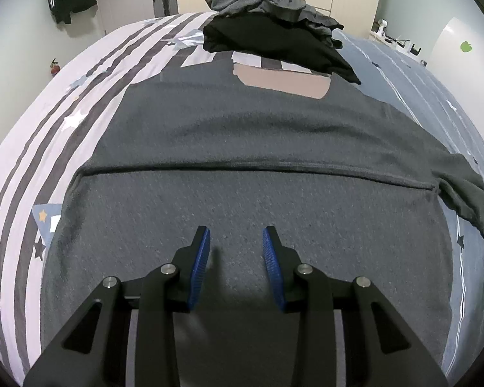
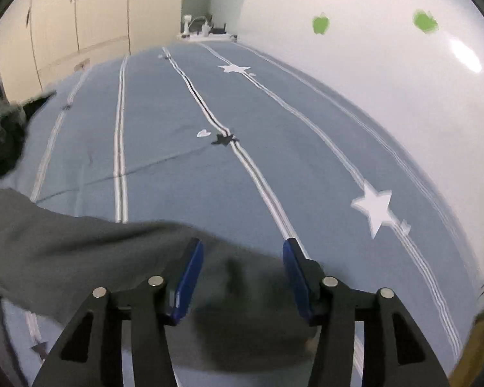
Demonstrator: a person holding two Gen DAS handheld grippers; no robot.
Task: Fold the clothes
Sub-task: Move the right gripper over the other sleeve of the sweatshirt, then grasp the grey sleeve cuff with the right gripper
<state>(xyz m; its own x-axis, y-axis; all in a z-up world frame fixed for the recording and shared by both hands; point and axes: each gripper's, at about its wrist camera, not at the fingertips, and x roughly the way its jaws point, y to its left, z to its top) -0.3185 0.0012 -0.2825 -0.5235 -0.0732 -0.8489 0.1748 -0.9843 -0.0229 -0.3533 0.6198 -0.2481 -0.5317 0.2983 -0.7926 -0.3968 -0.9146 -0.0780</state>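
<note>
sweater, soft limp grey knit, lies spread on the striped bed, hem folded up. left gripper hovers parted, empty. its loose sleeve lies beneath the right gripper, released; best pinched near the cuff.

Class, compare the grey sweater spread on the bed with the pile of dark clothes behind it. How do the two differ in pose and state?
The grey sweater lies spread flat, with one fold line across it; the pile of dark clothes is bunched and crumpled. The sweater covers a wide stretch of the bedspread; the pile sits compact, farther away, beyond the sweater's neckline. The sweater is a single garment; the pile seems to hold several. Both are dark fabric resting on the same bedspread.
</note>
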